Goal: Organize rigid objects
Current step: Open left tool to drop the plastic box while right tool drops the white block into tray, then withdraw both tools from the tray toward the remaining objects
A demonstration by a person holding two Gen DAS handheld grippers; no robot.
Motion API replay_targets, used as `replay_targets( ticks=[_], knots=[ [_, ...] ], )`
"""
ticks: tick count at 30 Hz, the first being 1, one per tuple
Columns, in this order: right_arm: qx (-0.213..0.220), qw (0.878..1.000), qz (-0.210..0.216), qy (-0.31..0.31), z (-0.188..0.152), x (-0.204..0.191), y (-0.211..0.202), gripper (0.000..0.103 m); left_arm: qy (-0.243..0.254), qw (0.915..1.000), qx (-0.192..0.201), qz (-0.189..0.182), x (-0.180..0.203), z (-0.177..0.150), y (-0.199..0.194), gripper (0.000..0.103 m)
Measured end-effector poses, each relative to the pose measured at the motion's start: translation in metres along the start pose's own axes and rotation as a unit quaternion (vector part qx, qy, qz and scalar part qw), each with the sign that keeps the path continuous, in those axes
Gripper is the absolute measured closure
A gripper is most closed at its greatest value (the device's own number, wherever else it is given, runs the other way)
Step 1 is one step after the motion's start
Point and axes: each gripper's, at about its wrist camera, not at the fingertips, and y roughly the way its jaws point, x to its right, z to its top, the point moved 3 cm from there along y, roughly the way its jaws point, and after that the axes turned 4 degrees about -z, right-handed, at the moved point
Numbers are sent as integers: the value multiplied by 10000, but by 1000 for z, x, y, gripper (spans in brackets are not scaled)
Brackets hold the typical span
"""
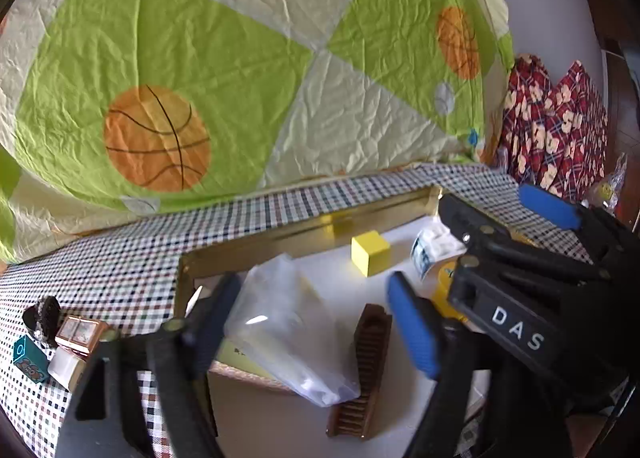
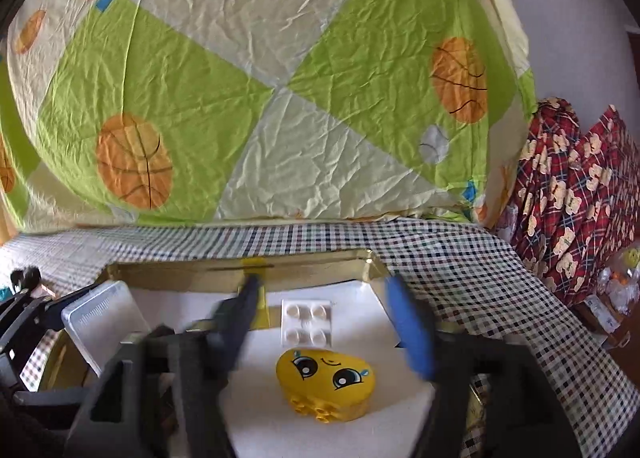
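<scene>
Hovering over a gold-walled box with a white floor [image 2: 320, 274], the right claw [image 2: 328, 328] stands wide open and empty, a yellow heart-shaped toy brick with a cartoon face [image 2: 326, 382] lying between its fingers and a white studded plastic brick [image 2: 306, 322] just ahead. The left claw [image 1: 312, 322] also gapes wide, gripping nothing; a clear plastic bag [image 1: 288, 330] and a brown ribbed block [image 1: 366, 370] lie between its fingers, with a yellow cube [image 1: 370, 253] farther ahead.
</scene>
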Motion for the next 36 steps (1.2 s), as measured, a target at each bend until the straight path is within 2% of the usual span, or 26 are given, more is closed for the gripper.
replay_targets(
  ticks=[1,4,7,14,18,28,32,36],
  knots=[
    [102,9999,-48,41,1,1,-3,14,36,9999,115,48,1,0,-4,1],
    [160,9998,-132,62,3,2,-4,11,238,9990,354,134,8,1,-14,1],
    [135,9998,-132,94,3,4,-2,11,335,9986,369,153,10,2,-15,1],
    [248,9993,-180,205,2,8,-6,11,72,9990,346,276,1,1,-17,1],
    [462,9985,-221,193,4,8,-13,11,-44,9982,477,363,-4,0,-23,1],
    [748,9935,-626,587,3,22,-30,11,-288,9948,711,670,-18,-5,-42,1],
    [1038,9899,-716,654,3,17,-49,11,-546,9915,913,745,-31,-9,-54,1],
    [1439,9846,-789,597,3,8,-71,11,-621,9906,872,848,-45,-14,-61,1]
  ],
)
